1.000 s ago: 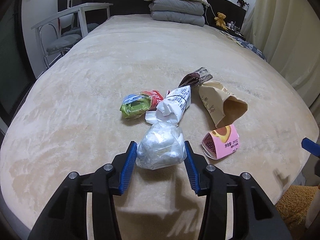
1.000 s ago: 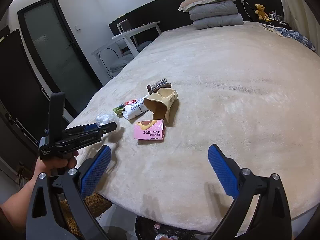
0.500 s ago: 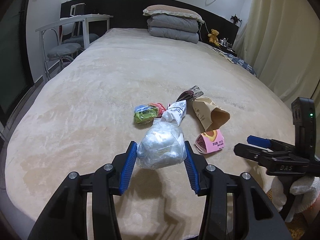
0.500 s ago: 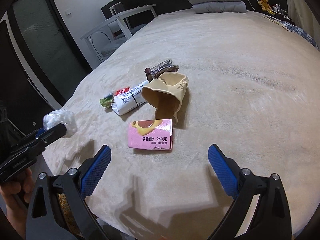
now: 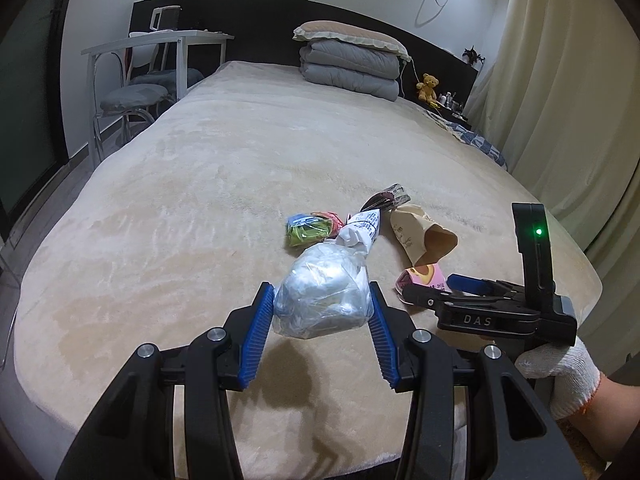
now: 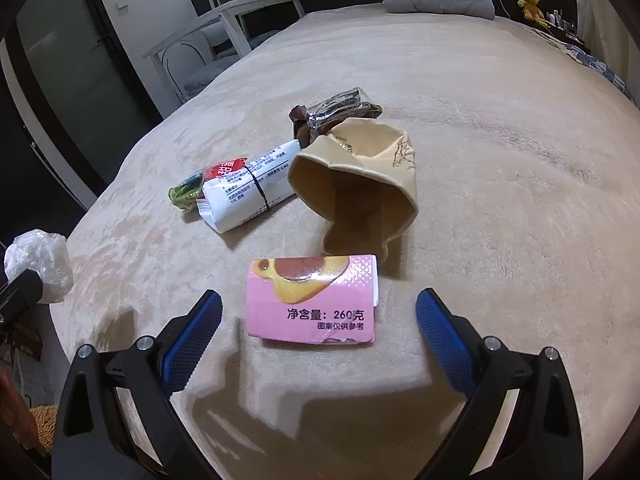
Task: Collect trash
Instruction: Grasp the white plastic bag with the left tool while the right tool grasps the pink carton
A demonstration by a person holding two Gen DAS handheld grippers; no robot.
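left gripper (image 5: 322, 312) pinches the crumpled clear plastic bag (image 5: 324, 294) clear above the bed (image 5: 200, 200), while right gripper (image 6: 318, 320), jaws wide, straddles the pink wrapper (image 6: 312, 300) lying there, likely to grab it.

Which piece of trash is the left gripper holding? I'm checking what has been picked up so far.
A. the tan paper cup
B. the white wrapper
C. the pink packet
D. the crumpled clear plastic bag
D: the left gripper is clamped on the crumpled clear plastic bag, while the pink packet, tan paper cup and white wrapper lie on the bed.
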